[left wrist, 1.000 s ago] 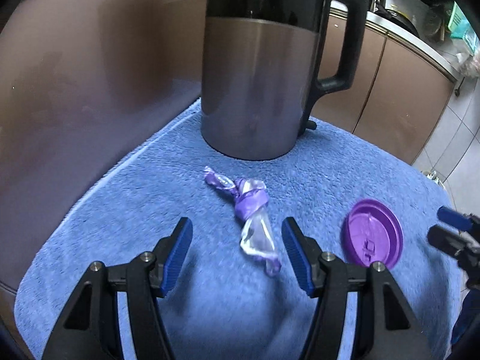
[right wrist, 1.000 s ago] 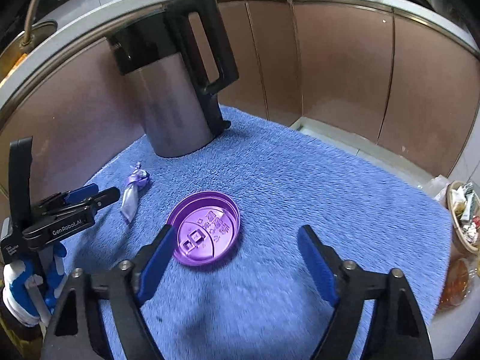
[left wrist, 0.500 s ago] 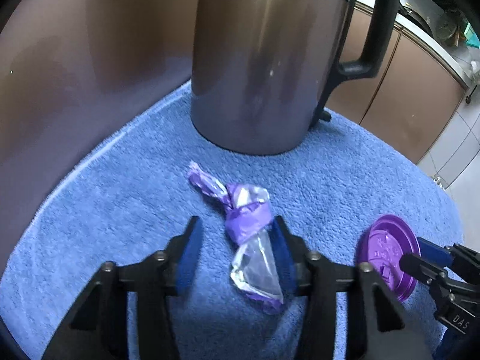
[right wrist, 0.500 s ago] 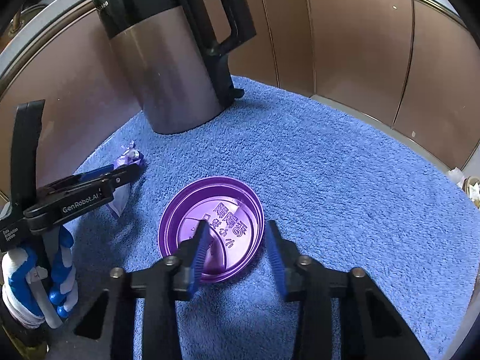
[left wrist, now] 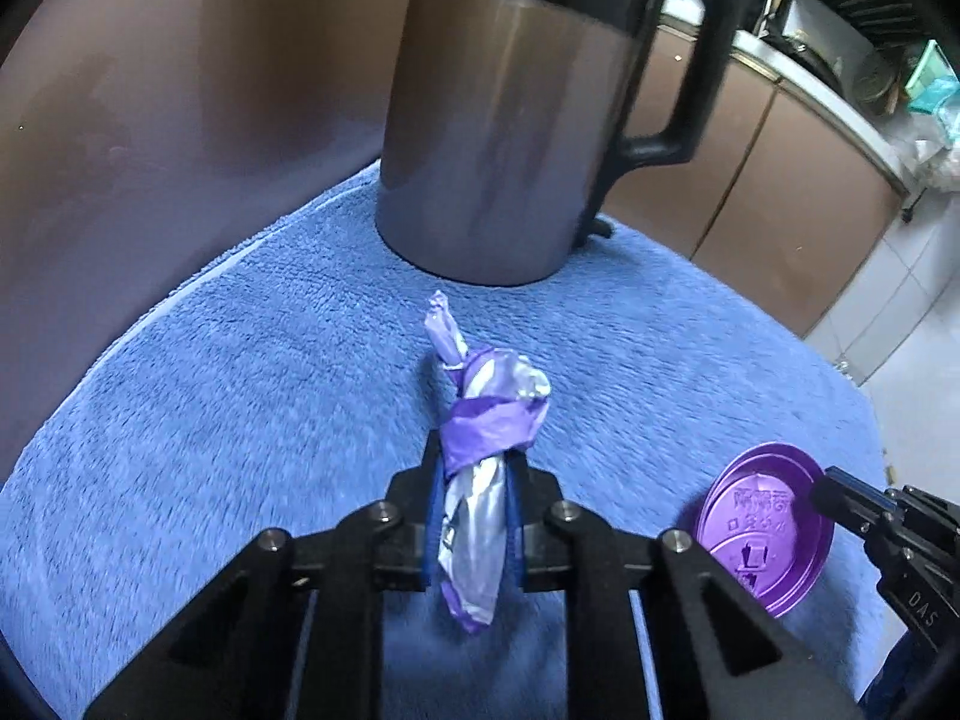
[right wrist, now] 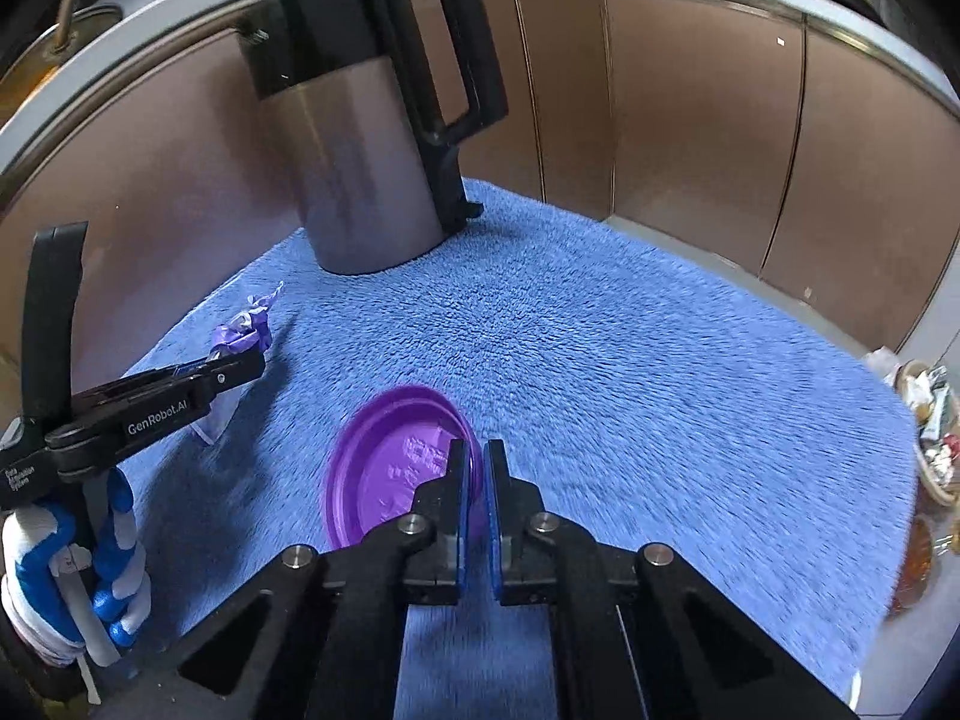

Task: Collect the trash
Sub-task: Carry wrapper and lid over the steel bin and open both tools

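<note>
My left gripper [left wrist: 471, 474] is shut on a twisted purple and clear plastic wrapper [left wrist: 480, 450], which sticks up between its blue pads over the blue towel [left wrist: 210, 420]. My right gripper [right wrist: 477, 459] is shut on the rim of a purple plastic cup lid [right wrist: 390, 468], tilted up off the towel. The lid [left wrist: 762, 534] and the right gripper [left wrist: 840, 498] show at the right of the left wrist view. The left gripper [right wrist: 240, 369] and wrapper [right wrist: 240, 336] show at the left of the right wrist view.
A steel and black kettle [left wrist: 510, 120] stands at the back of the towel, just beyond the wrapper. Brown cabinet doors [right wrist: 690, 120] ring the towel. A bin with trash [right wrist: 933, 438] sits past the towel's right edge.
Both grippers moved forward and down, then shut: the left on the wrapper, the right on the lid's rim. The wrapper and the lid are now lifted and tilted.
</note>
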Demonstrator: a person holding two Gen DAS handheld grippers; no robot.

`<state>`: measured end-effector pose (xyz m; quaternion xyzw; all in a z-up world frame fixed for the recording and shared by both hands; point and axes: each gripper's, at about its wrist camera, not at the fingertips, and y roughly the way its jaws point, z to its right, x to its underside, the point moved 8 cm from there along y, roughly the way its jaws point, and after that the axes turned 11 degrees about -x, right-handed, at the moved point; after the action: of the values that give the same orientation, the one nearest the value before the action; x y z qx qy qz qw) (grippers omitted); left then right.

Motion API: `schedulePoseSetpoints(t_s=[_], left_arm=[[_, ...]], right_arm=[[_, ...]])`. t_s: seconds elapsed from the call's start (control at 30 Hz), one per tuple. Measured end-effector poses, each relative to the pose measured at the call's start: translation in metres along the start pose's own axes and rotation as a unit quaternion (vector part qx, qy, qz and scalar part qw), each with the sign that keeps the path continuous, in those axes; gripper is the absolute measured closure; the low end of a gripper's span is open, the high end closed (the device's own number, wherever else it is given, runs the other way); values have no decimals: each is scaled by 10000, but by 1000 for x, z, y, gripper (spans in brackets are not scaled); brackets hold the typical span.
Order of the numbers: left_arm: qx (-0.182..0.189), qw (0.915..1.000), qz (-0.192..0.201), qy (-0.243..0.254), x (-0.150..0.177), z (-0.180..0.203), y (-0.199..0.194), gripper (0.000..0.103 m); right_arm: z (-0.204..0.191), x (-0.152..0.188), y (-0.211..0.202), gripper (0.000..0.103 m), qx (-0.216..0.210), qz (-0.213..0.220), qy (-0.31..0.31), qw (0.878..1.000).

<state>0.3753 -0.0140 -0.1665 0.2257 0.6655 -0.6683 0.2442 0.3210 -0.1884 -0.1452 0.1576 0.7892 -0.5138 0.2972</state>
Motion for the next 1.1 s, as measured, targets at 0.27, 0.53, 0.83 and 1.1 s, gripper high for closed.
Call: schedulePoseSetpoints(t_s=[0.27,0.53,0.83,1.1], left_arm=[[327,9979,561,73,6,3,-88,87],[774,9903,1089,383,15,46,-179,87],[1289,9742,1444,1157,48,136,-255,87],[1632,9550,1520,1955,93,240,-276,87]], right_arm=[[-10,18,-78,98,258,428,-179,9986],[-1,49,-178,98,689,941,-98,9931],[45,92,-280,98,1476,1500,203,9774],[107,139,-329,98,1901,1796,771,9621]])
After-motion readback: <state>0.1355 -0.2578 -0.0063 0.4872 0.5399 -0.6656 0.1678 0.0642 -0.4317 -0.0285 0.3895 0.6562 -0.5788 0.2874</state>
